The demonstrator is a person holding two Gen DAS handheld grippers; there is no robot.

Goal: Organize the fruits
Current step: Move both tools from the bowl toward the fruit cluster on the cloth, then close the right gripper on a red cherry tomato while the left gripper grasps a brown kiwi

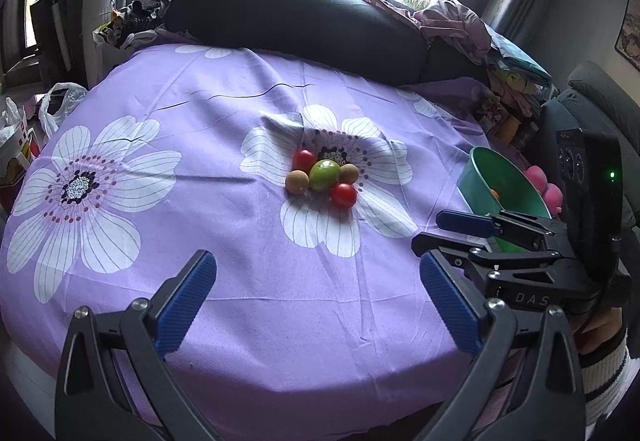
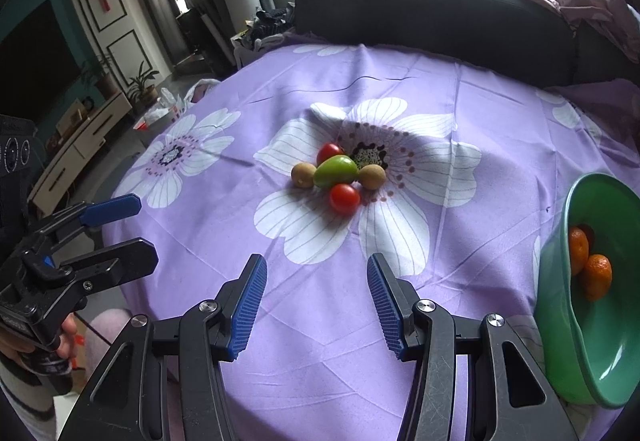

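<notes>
A small pile of fruit lies mid-table on the purple flowered cloth (image 1: 224, 201): a green mango (image 1: 324, 175) (image 2: 335, 171), two red tomatoes (image 1: 344, 195) (image 2: 344, 198), and two brown kiwis (image 1: 297, 181) (image 2: 303, 175). A green bowl (image 1: 486, 183) (image 2: 560, 305) at the right holds two oranges (image 2: 592, 265). My left gripper (image 1: 316, 273) is open and empty, near the table's front edge. My right gripper (image 2: 316, 281) is open and empty, in front of the pile; it also shows in the left wrist view (image 1: 448, 237).
A dark sofa cushion (image 1: 296, 17) borders the table's far side, with piled clothes (image 1: 460, 25) at the right. Pink objects (image 1: 544, 187) sit behind the bowl. Plastic bags (image 1: 60, 105) lie off the left edge. The left gripper shows at the left of the right wrist view (image 2: 140, 225).
</notes>
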